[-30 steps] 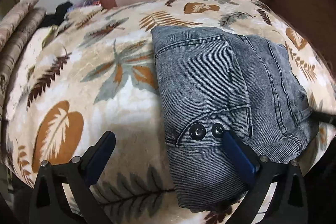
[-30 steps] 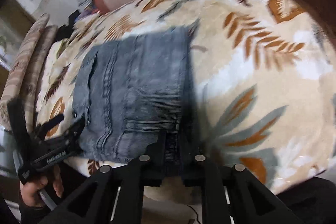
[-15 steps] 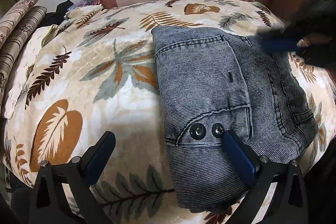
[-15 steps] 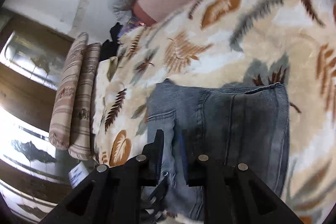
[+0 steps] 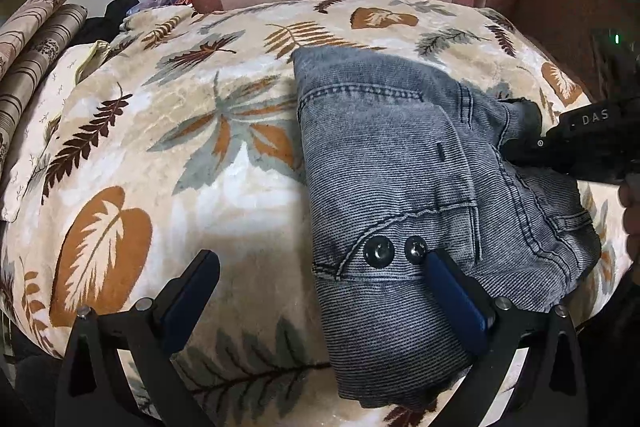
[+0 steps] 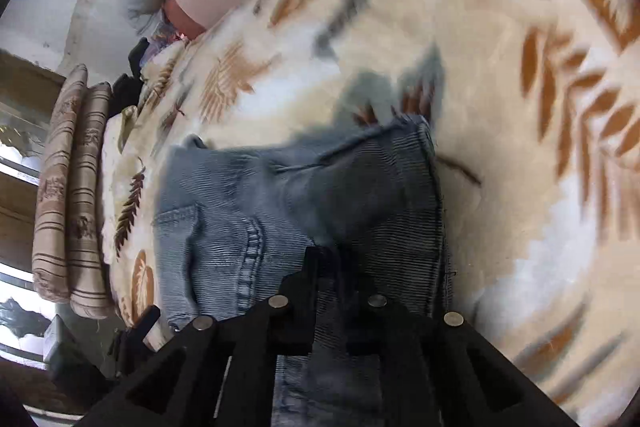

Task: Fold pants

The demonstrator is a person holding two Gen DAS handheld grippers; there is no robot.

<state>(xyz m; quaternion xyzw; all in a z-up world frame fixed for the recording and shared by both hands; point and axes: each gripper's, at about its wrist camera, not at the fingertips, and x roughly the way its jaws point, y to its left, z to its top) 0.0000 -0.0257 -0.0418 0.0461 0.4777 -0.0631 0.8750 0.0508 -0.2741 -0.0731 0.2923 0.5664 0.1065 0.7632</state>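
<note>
Since 1 second earlier the right gripper (image 6: 338, 267) has swung onto the folded grey-blue denim pants (image 5: 400, 187) on the leaf-print plush blanket (image 5: 160, 147) and clenched on a fold, while the left gripper (image 5: 320, 291), jaws released, rests at the waistband; lift evenly, keeping edges aligned.

blurry: leaf blanket (image 6: 520, 107) | hidden: right gripper (image 6: 340, 259) tips, maybe in jeans (image 6: 260, 207) | cut off: hand (image 5: 632, 203)
</note>
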